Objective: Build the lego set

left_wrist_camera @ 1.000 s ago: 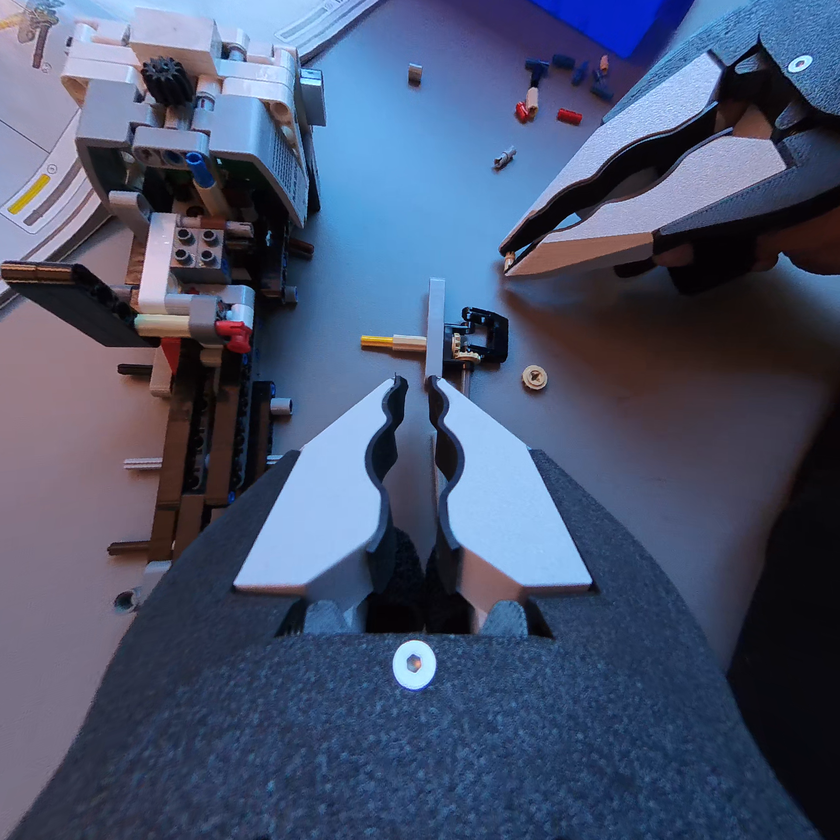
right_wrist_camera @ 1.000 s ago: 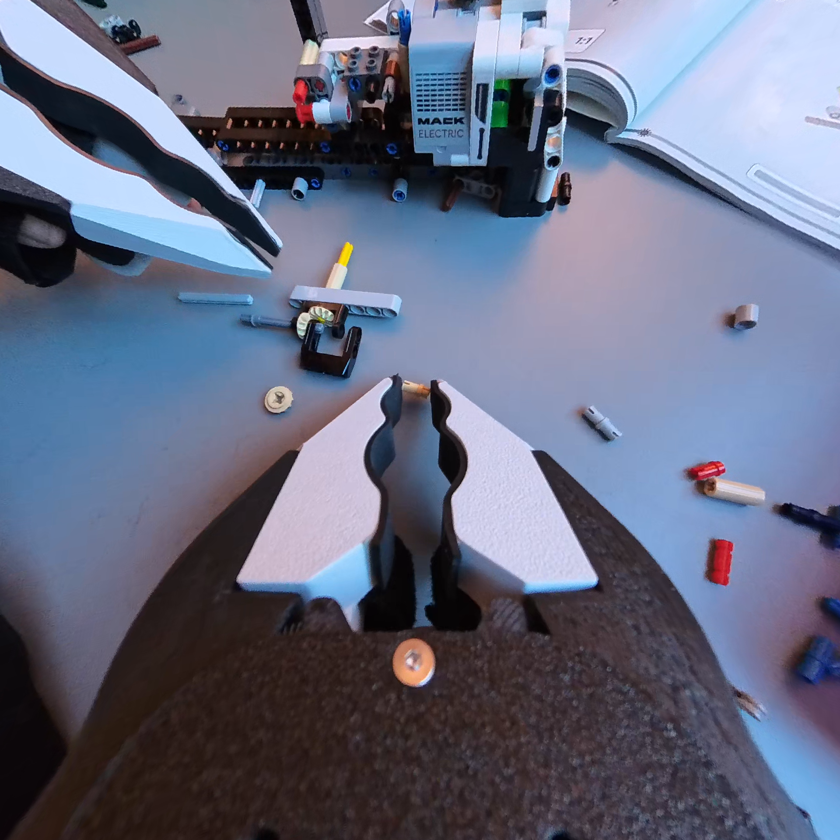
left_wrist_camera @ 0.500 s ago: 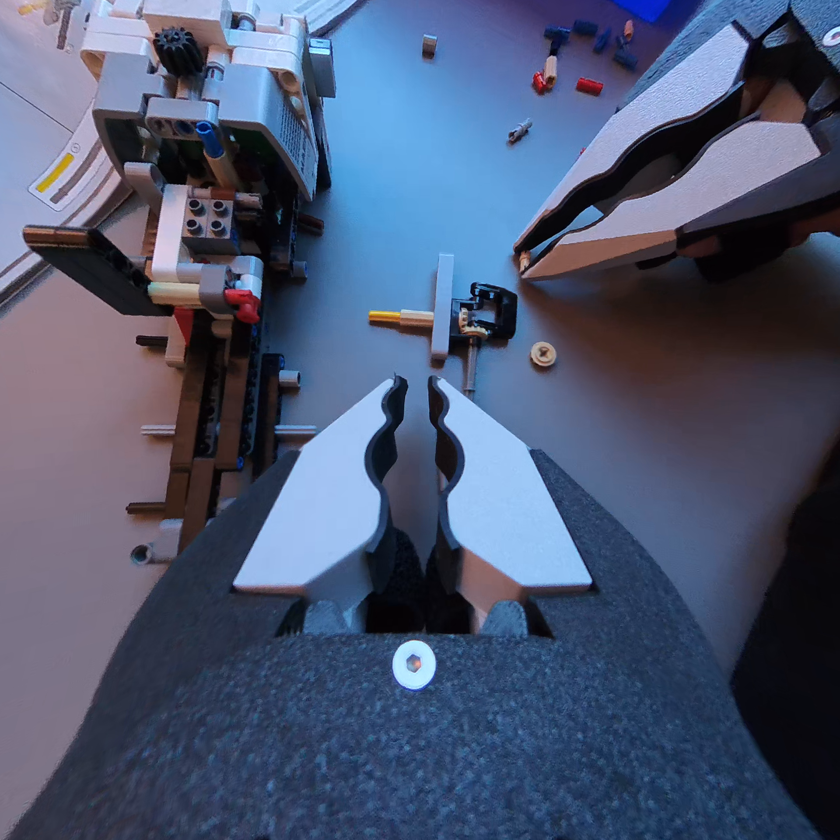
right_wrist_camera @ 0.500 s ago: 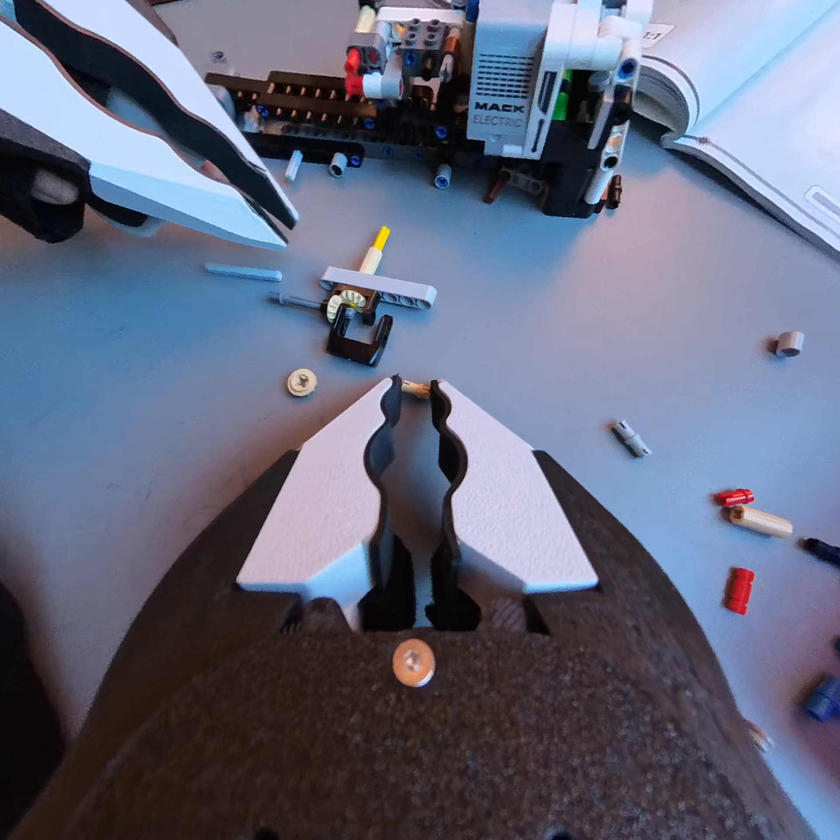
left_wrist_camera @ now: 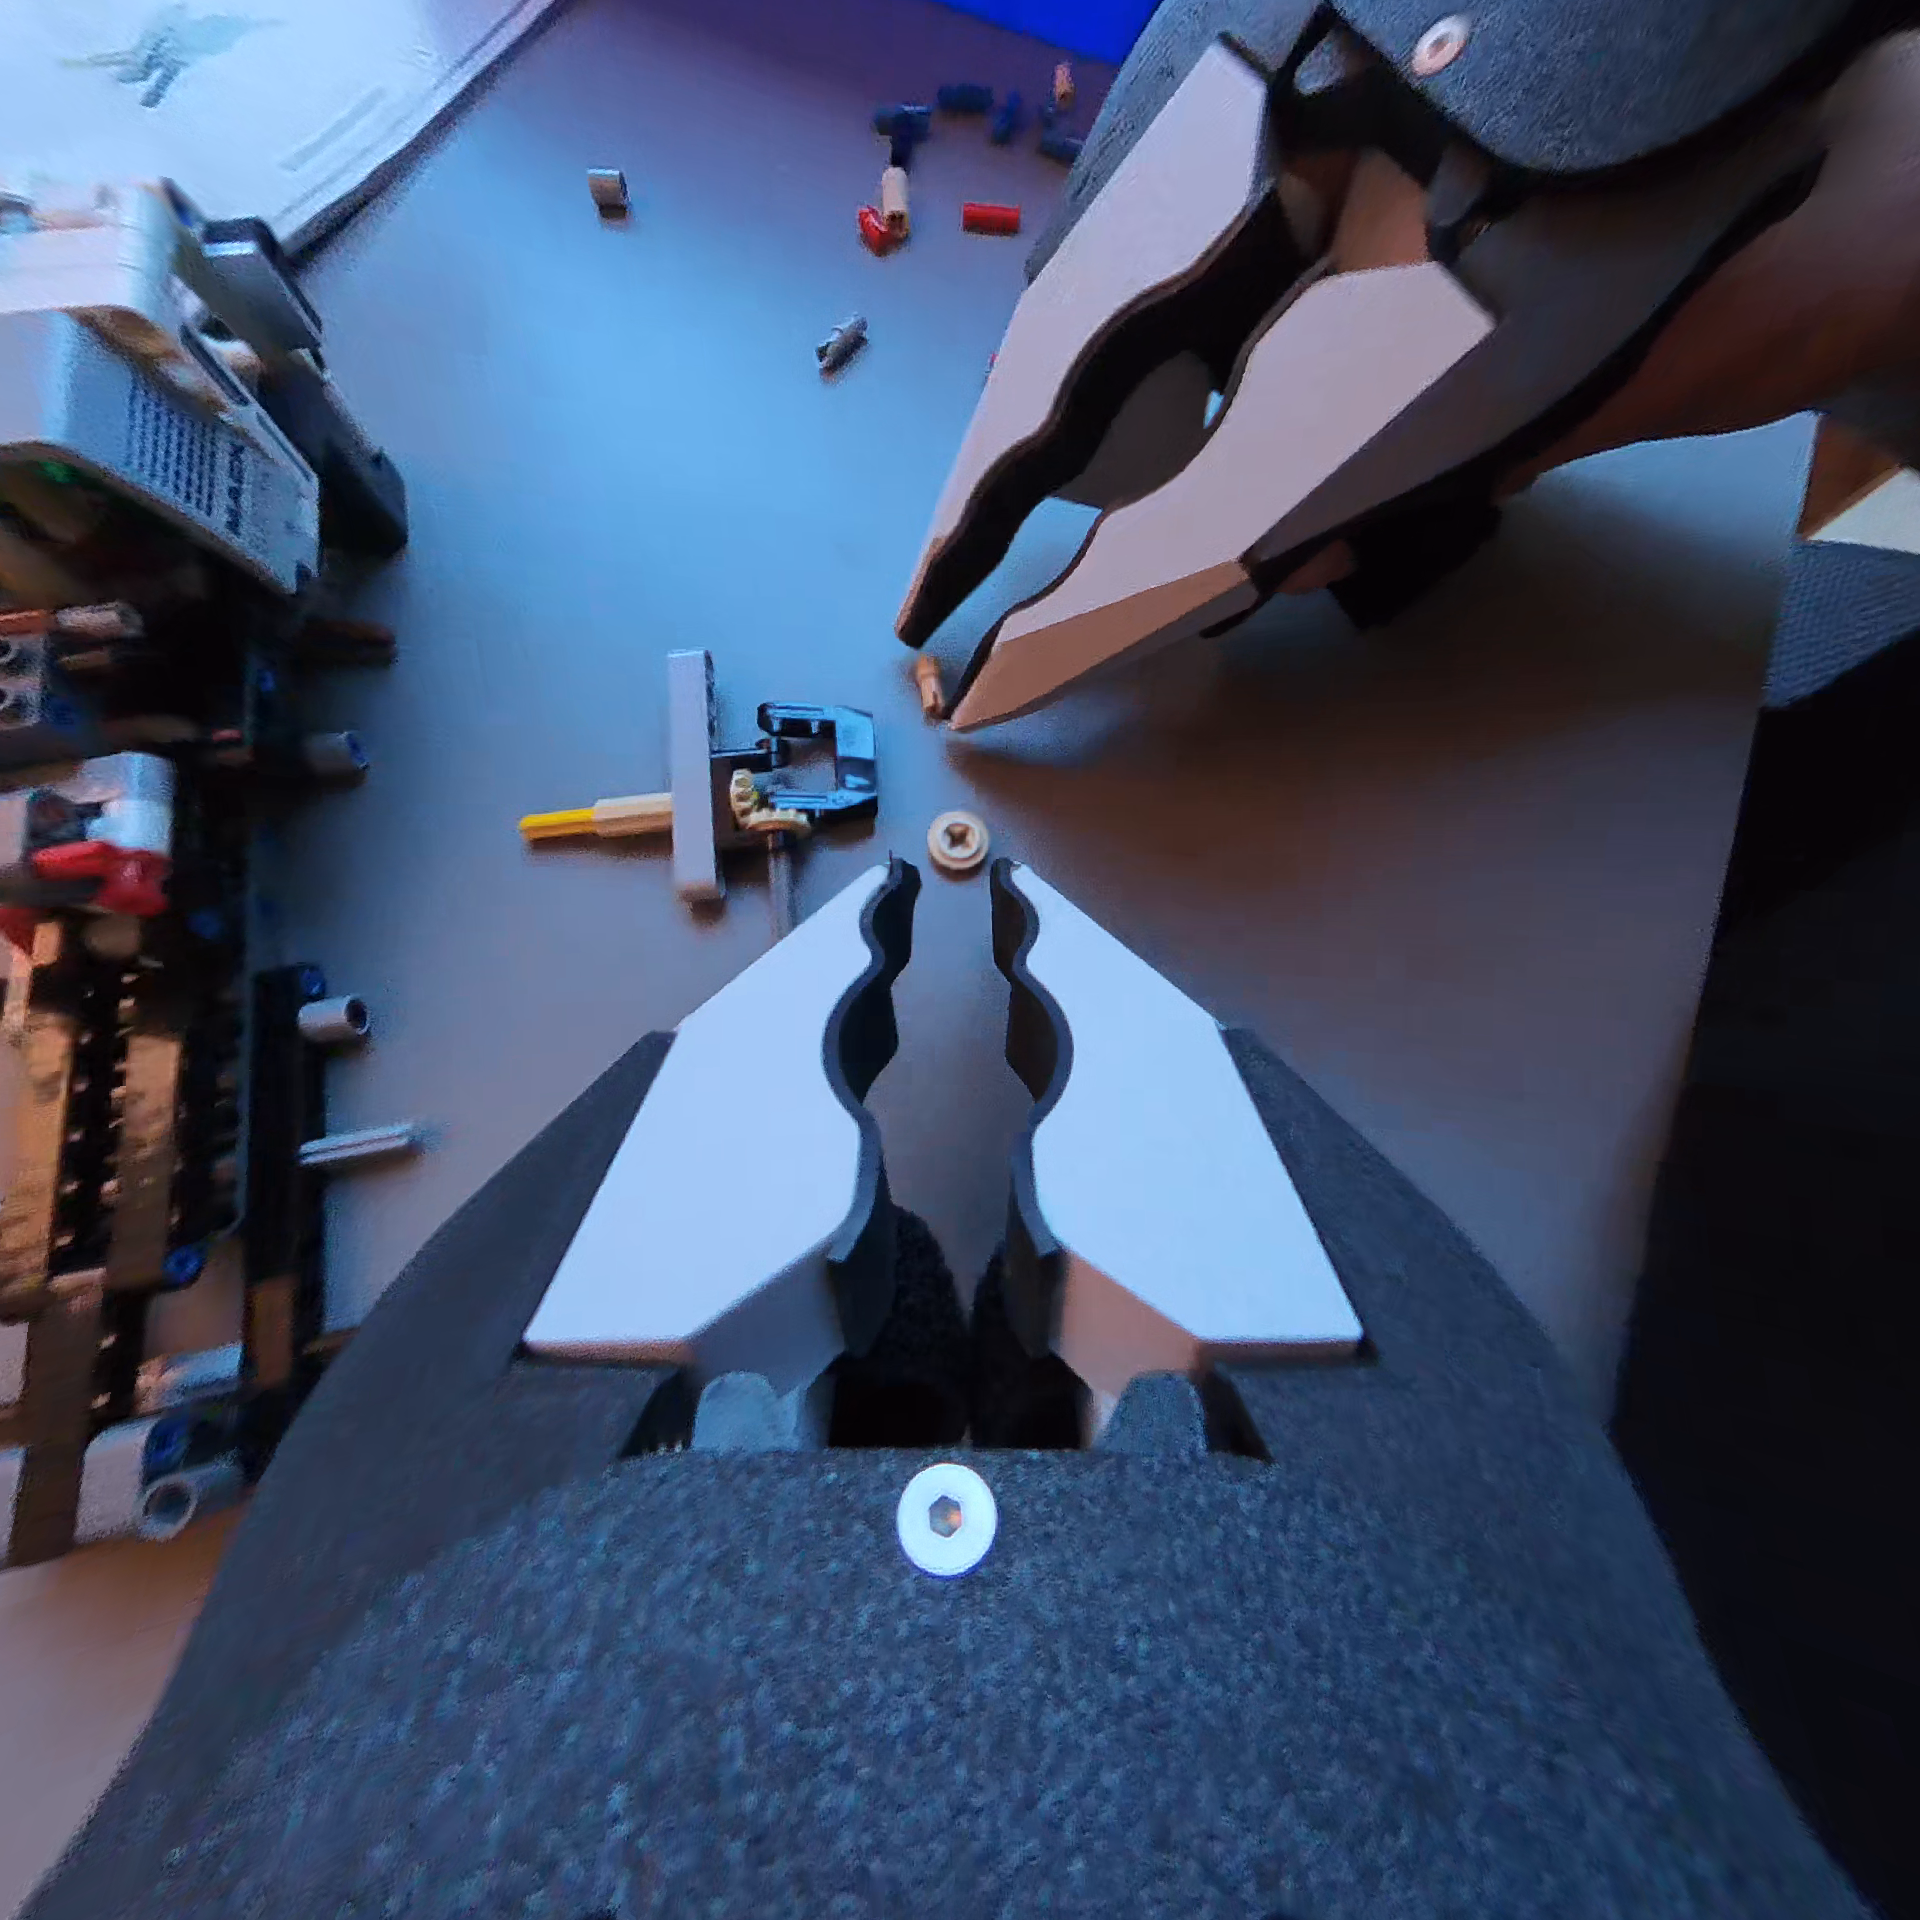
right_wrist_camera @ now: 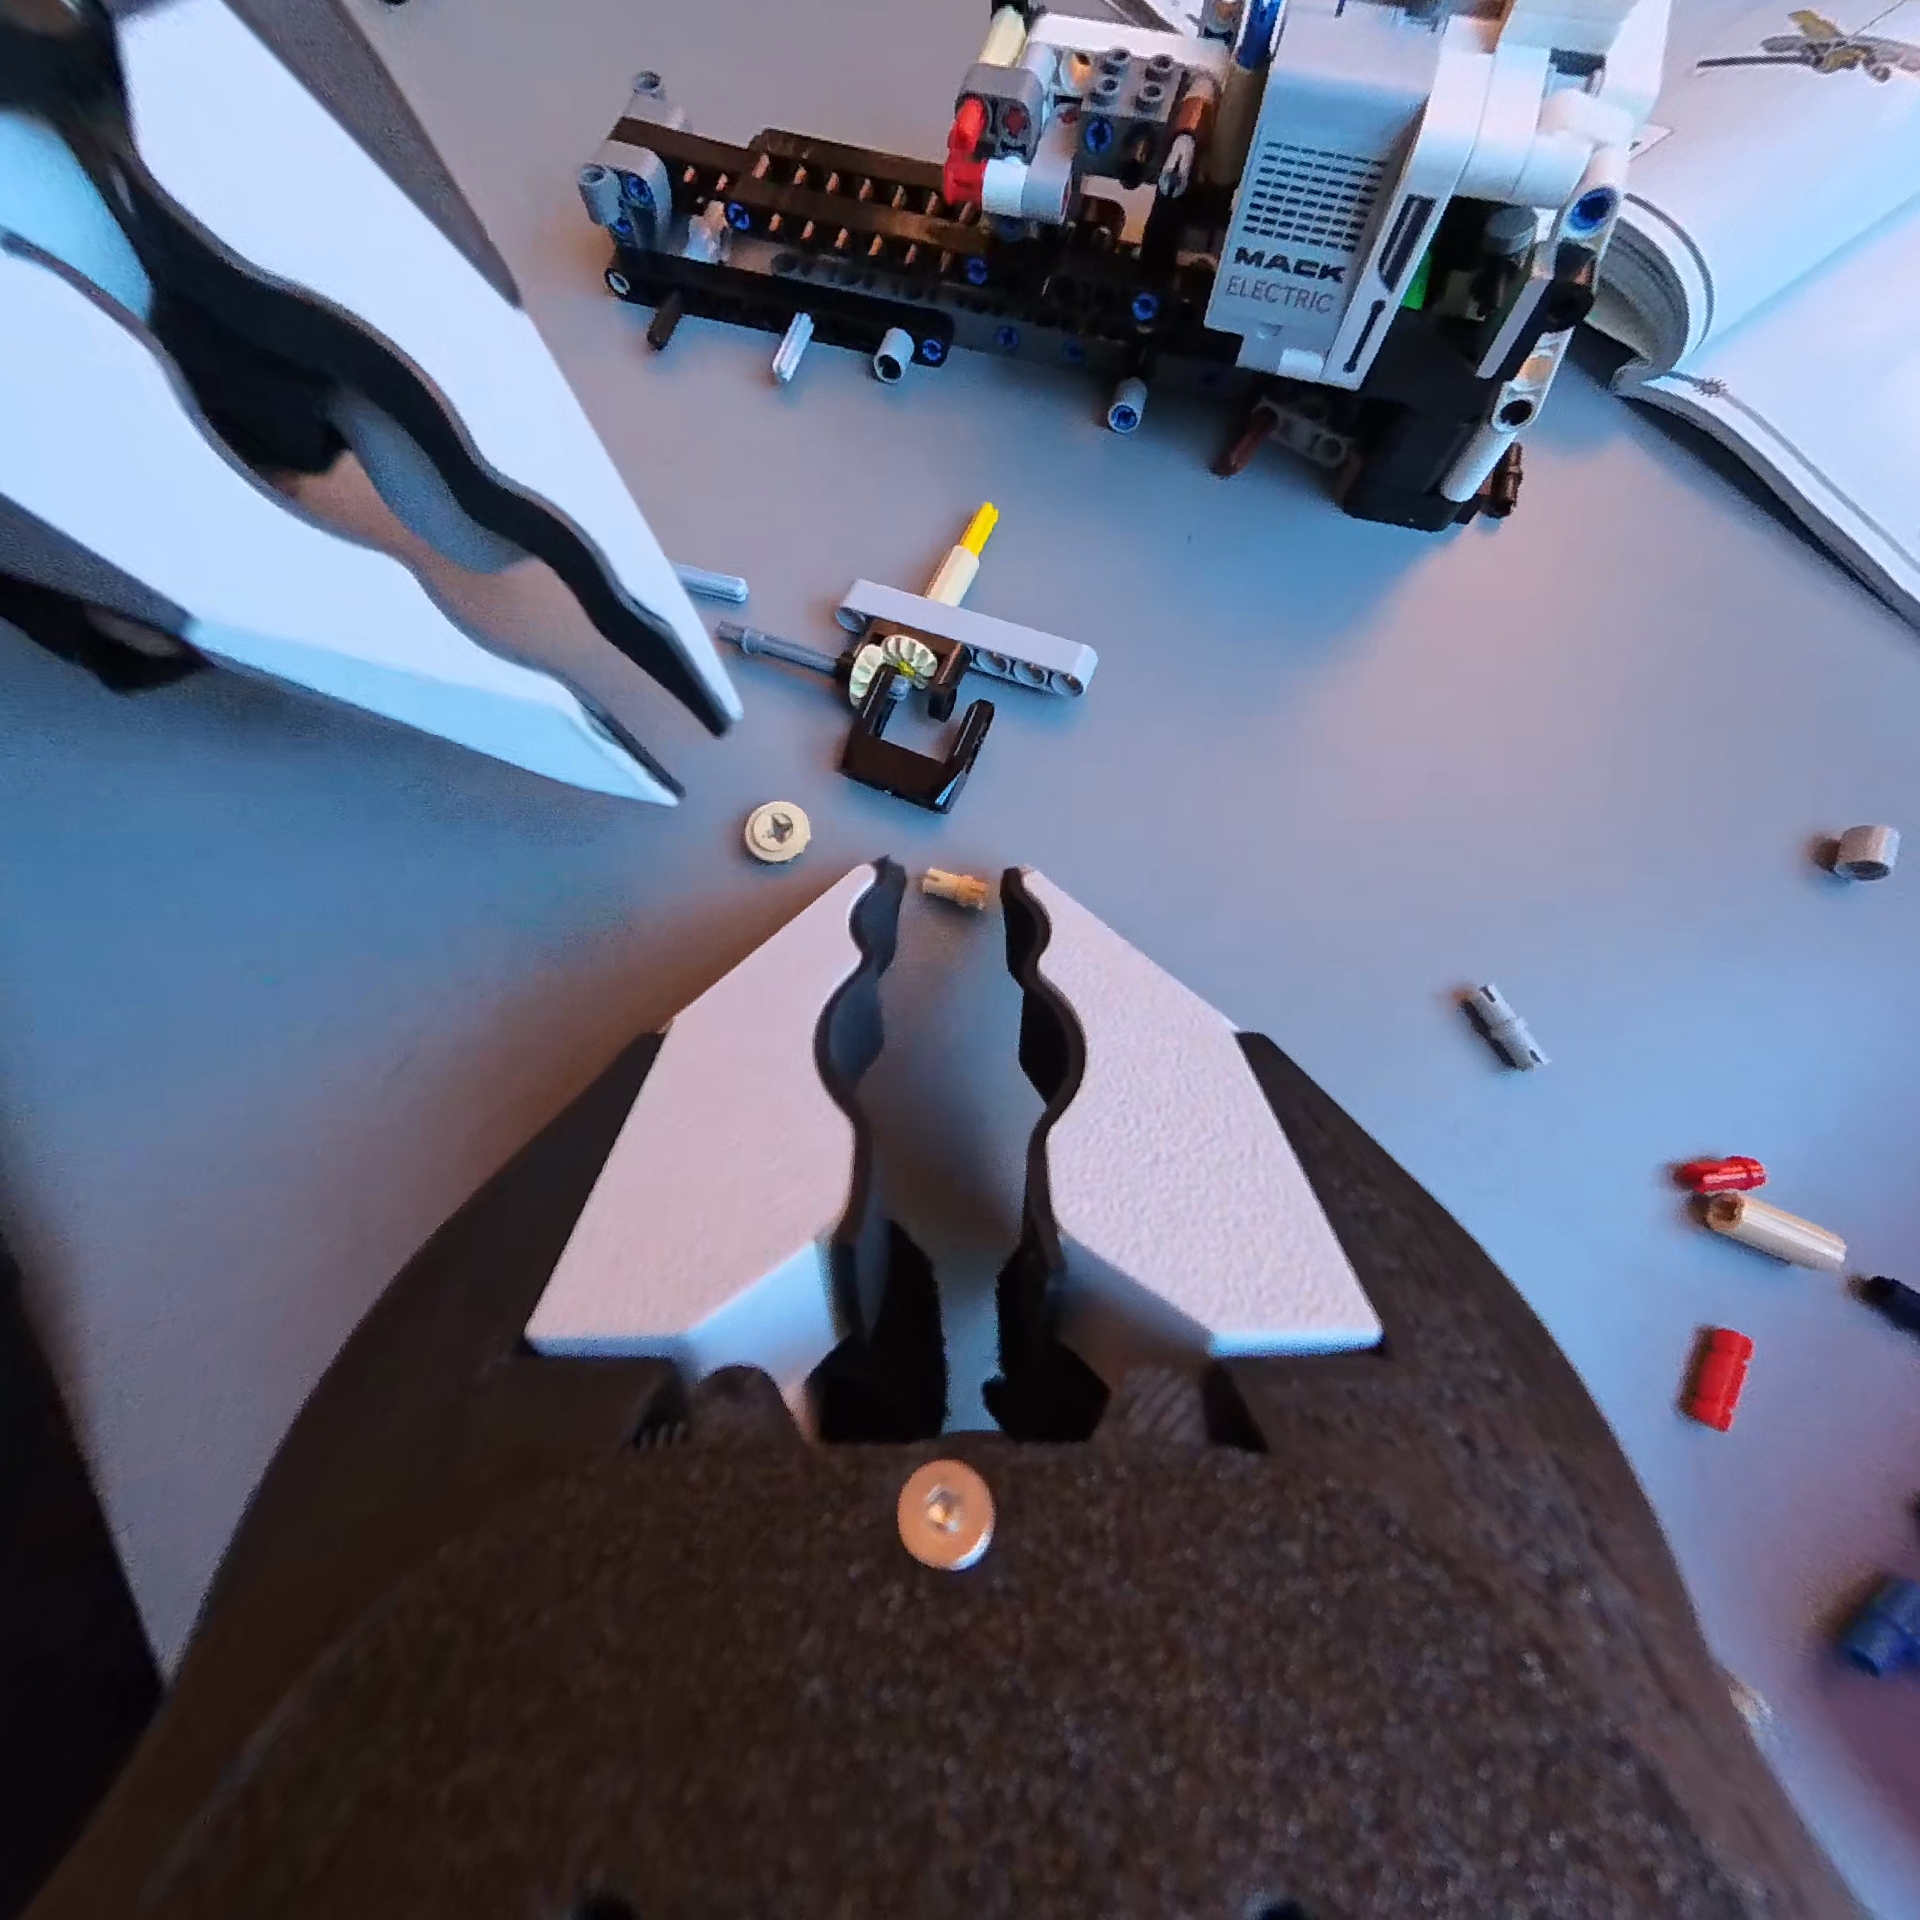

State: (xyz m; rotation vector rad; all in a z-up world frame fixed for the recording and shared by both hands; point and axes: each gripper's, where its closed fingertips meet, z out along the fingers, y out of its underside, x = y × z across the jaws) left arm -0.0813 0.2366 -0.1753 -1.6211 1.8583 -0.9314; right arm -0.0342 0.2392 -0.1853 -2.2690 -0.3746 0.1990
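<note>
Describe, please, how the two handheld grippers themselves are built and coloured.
The left gripper and right gripper match: two flat, pale, pointed fingers with wavy black inner edges, set in a speckled black body with one silver hex screw. No cables or markings show.

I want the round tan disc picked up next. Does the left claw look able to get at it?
Probably yes: the left claw is open, the round tan disc lies just ahead of its tips, and nothing lies between.

Grey surface [right_wrist_camera: 1351, 727] under everything, plain and matte. Open booklet [right_wrist_camera: 1787, 208] at far right edge in right wrist view, pages curling up. Blue flat object [left_wrist_camera: 1049, 21] at top edge in left wrist view, mostly cut off.
</note>
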